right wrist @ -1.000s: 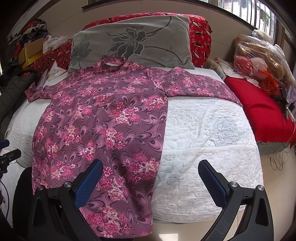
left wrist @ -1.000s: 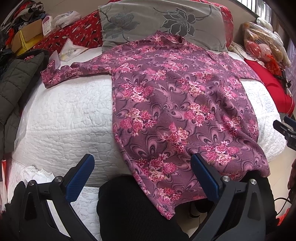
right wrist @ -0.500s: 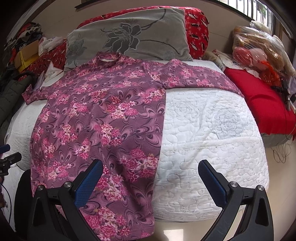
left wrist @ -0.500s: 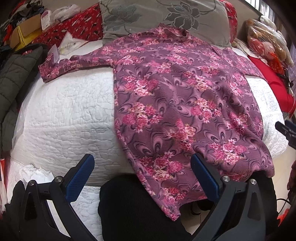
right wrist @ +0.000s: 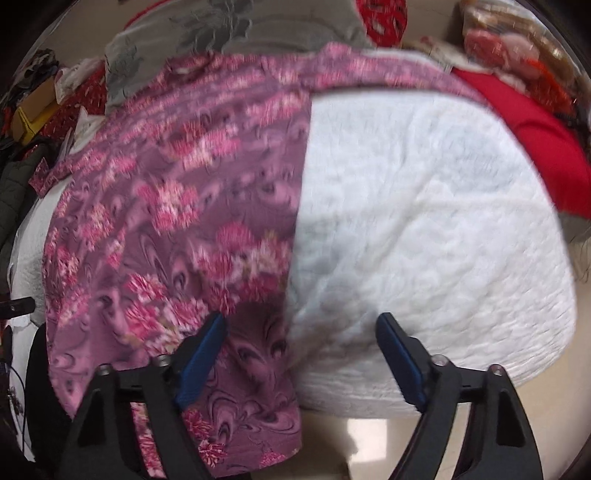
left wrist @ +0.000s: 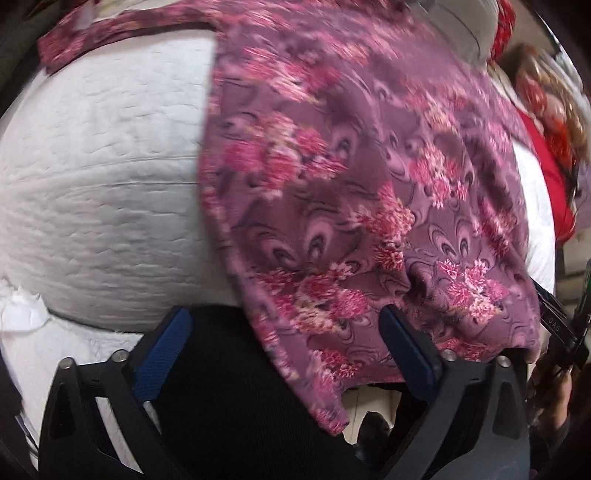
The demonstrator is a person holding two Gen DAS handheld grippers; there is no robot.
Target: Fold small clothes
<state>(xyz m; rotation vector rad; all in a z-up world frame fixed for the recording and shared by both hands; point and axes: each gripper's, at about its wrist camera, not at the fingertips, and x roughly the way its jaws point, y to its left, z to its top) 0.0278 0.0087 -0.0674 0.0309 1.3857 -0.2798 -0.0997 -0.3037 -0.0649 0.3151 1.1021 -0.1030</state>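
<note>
We are holding both claws, left claw and right claw, wide open at the hanging hem of a soft, limp purple floral-print shirt, which is lying spread on the white quilted bed; hem corners look easiest to pinch.

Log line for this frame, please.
phase: approach hem | left gripper: open | right gripper: open | floral shirt: flat, unfolded on white quilt

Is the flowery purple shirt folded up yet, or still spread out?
Spread out, not folded. The shirt lies flat on the white quilt with one sleeve stretched sideways, and its hem hangs over the bed's edge.
</note>
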